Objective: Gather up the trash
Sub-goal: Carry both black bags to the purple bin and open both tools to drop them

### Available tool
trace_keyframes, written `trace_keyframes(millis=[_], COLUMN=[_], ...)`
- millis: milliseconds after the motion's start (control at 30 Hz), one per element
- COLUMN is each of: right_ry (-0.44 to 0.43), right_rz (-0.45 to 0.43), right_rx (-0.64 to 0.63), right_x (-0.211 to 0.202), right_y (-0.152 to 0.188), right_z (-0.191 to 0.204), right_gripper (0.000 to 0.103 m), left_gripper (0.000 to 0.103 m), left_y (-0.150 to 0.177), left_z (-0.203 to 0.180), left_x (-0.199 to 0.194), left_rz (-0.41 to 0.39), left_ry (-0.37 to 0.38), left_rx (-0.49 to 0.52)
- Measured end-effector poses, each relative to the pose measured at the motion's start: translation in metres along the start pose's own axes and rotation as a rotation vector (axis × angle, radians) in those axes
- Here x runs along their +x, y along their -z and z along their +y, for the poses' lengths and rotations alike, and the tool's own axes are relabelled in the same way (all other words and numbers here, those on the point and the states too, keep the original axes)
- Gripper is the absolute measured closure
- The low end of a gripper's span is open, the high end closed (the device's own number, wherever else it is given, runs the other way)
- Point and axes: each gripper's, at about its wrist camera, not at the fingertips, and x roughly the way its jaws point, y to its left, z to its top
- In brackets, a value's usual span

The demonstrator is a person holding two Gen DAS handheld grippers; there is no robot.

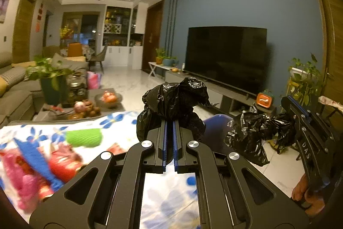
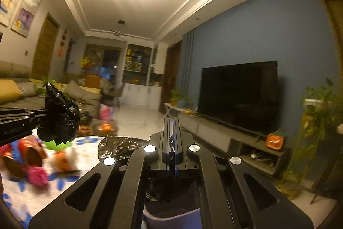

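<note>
Black trash bag [image 1: 175, 100] hangs in the air between my two tools, above the edge of the tabletop [image 1: 120, 121] with its blue-flowered cloth. My left hand-held gripper [image 1: 169, 128] has its jaws pressed together on one bunched edge of the plastic, which balloons up past the fingertips. My right hand-held gripper [image 1: 294, 113] is clamped on another bunch of the same film; in the right wrist view I see crinkled black plastic pinched in the narrow slot between its blue pads [image 2: 176, 143], and more of it sagging below the jaws. A person's hand [image 1: 304, 192] grips the right tool's handle.

I judge the step in hand to be opening the bag: both edges are held but the mouth looks crumpled and closed, and I cannot tell whether the two bunches belong to opposite sides of the rim. The litter waits on the cloth near me: a red snack packet [image 1: 62, 162], a blue wrapper [image 1: 34, 156], pink wrapping [image 1: 25, 184] and a green item [image 1: 83, 137], all blurred.

Next I would draw the two grippers apart to spread the mouth, then lower it beside the table edge near the blue chair [image 1: 216, 132]. The film is thin and slippery, so a hard pull could tear it or slip it free.
</note>
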Motion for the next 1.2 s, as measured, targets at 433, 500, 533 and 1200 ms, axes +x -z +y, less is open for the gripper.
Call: trace_keyframes(millis=[433,500,533,1200], right_ry=[0.059,0.073,0.082,0.081], right_rz=[0.052,0.056,0.058,0.123], right_rx=[0.031,0.03,0.027,0.072], right_x=[0.049,0.055,0.058,0.087], right_y=[0.047,0.052,0.054,0.077], right_z=[-0.026,-0.024,-0.026,-0.028], right_gripper=[0.1,0.1,0.1,0.1], left_gripper=[0.099,0.099,0.099,0.098], left_y=[0.018,0.023,0.025,0.052], left_z=[-0.051,-0.052,-0.054,-0.071], left_x=[0.105,0.118,0.123,0.191], left_rz=[0.032,0.044,0.051,0.167], left_ry=[0.145,0.159,0.166,0.24], left_rx=[0.025,0.018,0.014,0.01])
